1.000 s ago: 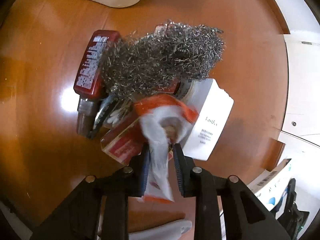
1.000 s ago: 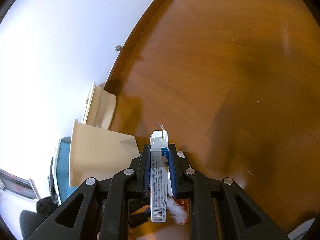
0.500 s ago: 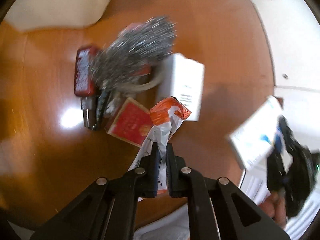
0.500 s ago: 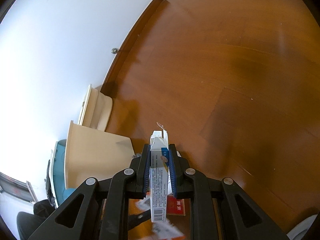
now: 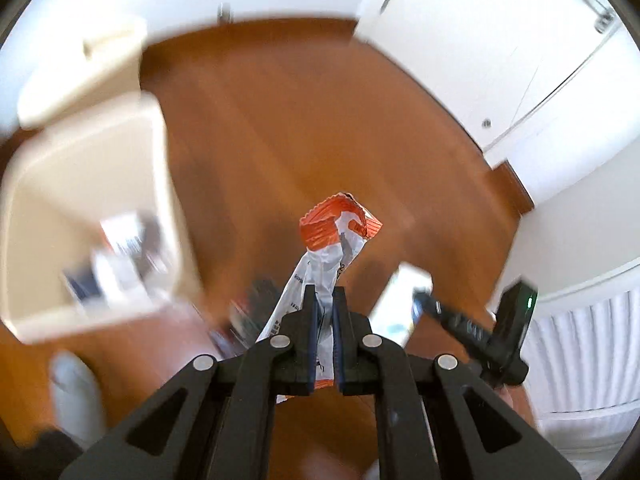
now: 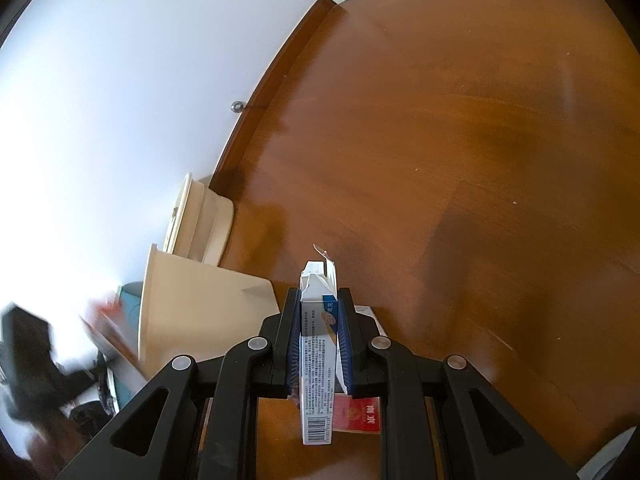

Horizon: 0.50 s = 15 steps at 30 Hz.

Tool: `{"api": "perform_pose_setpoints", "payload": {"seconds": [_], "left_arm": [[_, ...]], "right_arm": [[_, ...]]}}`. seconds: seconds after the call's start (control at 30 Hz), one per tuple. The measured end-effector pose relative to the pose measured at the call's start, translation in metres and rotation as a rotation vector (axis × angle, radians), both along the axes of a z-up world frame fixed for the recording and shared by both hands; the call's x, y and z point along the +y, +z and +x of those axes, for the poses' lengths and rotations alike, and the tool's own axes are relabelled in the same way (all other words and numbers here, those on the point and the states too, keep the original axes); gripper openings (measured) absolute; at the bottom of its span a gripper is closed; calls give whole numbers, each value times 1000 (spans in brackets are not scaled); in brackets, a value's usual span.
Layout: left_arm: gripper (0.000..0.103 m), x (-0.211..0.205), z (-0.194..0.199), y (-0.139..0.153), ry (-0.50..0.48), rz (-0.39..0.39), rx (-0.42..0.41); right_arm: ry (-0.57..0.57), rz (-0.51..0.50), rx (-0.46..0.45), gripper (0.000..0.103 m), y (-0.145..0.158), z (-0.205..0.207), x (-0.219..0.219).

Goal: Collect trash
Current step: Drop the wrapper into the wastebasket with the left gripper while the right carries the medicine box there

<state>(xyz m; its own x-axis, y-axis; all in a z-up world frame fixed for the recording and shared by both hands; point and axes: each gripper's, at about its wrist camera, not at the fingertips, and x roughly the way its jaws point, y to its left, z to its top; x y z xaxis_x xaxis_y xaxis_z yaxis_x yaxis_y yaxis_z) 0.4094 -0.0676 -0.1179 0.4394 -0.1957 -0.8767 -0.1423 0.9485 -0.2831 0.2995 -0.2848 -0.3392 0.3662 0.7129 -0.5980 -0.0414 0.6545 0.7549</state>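
- Trash is held in both tongs, one piece each, above the wooden floor (image 6: 460,152).
- One cream bin (image 5: 92,216) is seen in the left wrist view, open-topped, lying to the left of and below the left gripper (image 5: 325,300); blurred items are seen inside it. It is judged nearer the left hand, so that drop likely comes first.
- One white carton (image 6: 318,344) is clamped by the right gripper (image 6: 319,344), its long axis running along the fingers, flaps forward. The bin is shown left of it.
- One orange-and-white wrapper (image 5: 334,248) is pinched flat in the shut left gripper, its long axis pointing forward, orange end leading.
- One red pack (image 6: 356,420) is left on the floor beneath the right gripper; other litter is too blurred to count.
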Motion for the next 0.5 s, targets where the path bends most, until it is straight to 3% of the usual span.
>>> {"api": "perform_pose_setpoints", "payload": {"seconds": [0.13, 0.27, 0.33, 0.43, 0.5], "left_arm": [[6, 45, 23, 35, -36, 205, -10], [7, 99, 38, 19, -35, 348, 83], [7, 124, 43, -5, -22, 333, 159], [8, 147, 45, -36, 75, 277, 304], [8, 155, 42, -45, 100, 295, 356]], "right_arm": [[11, -2, -26, 18, 10, 0, 3], [37, -24, -71, 18, 25, 1, 11], [55, -22, -87, 18, 33, 4, 19], [87, -21, -118, 18, 46, 9, 33], [109, -12, -144, 18, 57, 13, 46]]}}
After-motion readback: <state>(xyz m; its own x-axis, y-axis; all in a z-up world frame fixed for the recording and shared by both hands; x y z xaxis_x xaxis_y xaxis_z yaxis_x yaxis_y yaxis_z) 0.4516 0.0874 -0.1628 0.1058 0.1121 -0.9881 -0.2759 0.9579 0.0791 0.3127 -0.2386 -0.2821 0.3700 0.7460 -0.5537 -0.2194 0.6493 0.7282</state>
